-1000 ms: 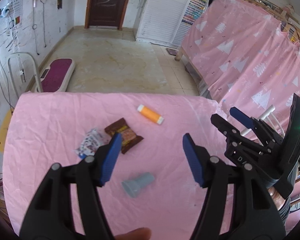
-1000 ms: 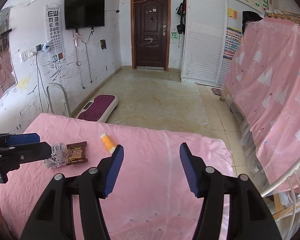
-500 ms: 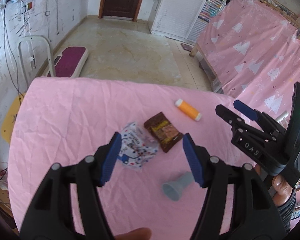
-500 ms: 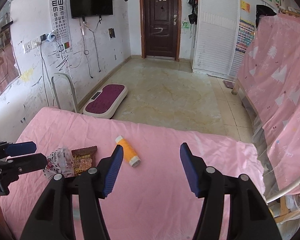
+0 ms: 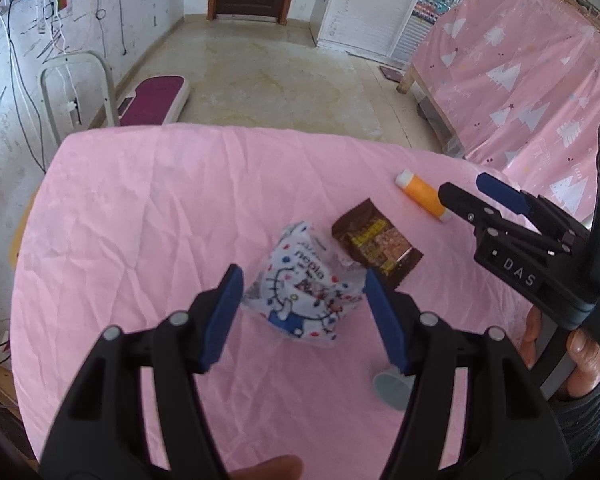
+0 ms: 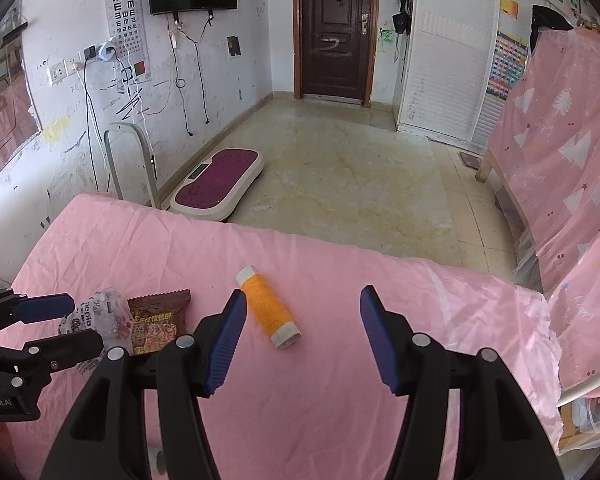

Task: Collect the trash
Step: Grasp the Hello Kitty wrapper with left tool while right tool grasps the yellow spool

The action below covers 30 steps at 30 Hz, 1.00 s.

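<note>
On the pink sheet point(image 5: 140, 216) lie a white cartoon-print tissue packet point(image 5: 300, 296), a brown snack wrapper point(image 5: 376, 244), an orange thread spool point(image 5: 420, 196) and a grey plastic cup point(image 5: 392, 388) on its side. My left gripper point(image 5: 304, 316) hangs open just over the packet, a blue pad on either side, neither pressing on it. The right wrist view shows the spool point(image 6: 268, 308) between the open fingers of my right gripper point(image 6: 304, 336), nearer the left one. The same view has the left gripper point(image 6: 80, 324) at the packet point(image 6: 96, 312), beside the wrapper point(image 6: 160, 320).
The sheet's far edge point(image 6: 340, 240) drops to a tiled floor with a purple vibration plate point(image 6: 220, 180) and a white metal frame point(image 6: 128, 160). A pink patterned curtain point(image 5: 520, 80) hangs at the right. A hand point(image 5: 580, 356) holds the right gripper point(image 5: 464, 186).
Both grippers have sunk toward the sheet. The left one has shifted from above the grey cup to over the tissue packet. The right one has slid left until the spool lies between its fingers.
</note>
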{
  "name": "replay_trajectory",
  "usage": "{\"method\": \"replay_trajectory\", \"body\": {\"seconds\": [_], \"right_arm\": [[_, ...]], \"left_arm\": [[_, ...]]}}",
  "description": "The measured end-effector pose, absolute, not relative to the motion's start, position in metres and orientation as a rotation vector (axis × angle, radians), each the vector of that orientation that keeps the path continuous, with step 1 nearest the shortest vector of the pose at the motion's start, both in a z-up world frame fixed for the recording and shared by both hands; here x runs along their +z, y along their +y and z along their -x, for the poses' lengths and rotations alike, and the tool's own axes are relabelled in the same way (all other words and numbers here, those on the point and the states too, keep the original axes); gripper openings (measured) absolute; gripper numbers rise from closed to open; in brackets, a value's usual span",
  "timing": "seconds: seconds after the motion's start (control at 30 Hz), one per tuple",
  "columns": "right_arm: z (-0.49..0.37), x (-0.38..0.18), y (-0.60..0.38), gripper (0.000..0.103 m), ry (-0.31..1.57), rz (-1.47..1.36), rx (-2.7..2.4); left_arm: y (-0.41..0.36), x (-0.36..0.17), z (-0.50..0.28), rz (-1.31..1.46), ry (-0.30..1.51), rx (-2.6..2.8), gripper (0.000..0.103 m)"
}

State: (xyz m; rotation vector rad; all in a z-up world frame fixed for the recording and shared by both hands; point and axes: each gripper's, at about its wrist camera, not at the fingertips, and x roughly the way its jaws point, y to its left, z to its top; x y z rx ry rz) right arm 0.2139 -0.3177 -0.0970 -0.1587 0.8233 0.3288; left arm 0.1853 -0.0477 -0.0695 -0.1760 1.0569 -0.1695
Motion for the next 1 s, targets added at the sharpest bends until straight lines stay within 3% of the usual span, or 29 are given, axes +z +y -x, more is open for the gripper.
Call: {"method": "replay_trajectory", "body": {"seconds": [0.17,0.47,0.57,0.63,0.73,0.8,1.0], "right_arm": [[-0.221,-0.108,-0.313,0.049,0.848,0.172,0.333],[-0.221,-0.117,-0.303,0.048,0.845,0.208,0.364],[-0.219,-0.120,-0.300,0.035,0.849,0.228,0.376],[-0.218,-0.122,-0.296,0.020,0.855,0.252,0.383],[-0.214,-0.123,-0.290,0.010,0.847,0.280,0.388],[-0.212,-0.124,-0.288,0.005,0.845,0.286,0.393],[-0.210,-0.119,-0.294,0.005,0.833,0.270,0.379]], "left_arm": [[-0.050,-0.077,-0.187,0.165,1.069,-0.168,0.061],[-0.052,-0.083,-0.182,0.160,1.060,-0.183,0.047],[-0.054,-0.084,-0.180,0.150,1.054,-0.186,0.046],[-0.056,-0.084,-0.178,0.143,1.050,-0.183,0.045],[-0.058,-0.083,-0.176,0.140,1.048,-0.175,0.043],[-0.058,-0.082,-0.174,0.144,1.047,-0.173,0.041],[-0.056,-0.076,-0.165,0.143,1.040,-0.159,0.038]]}}
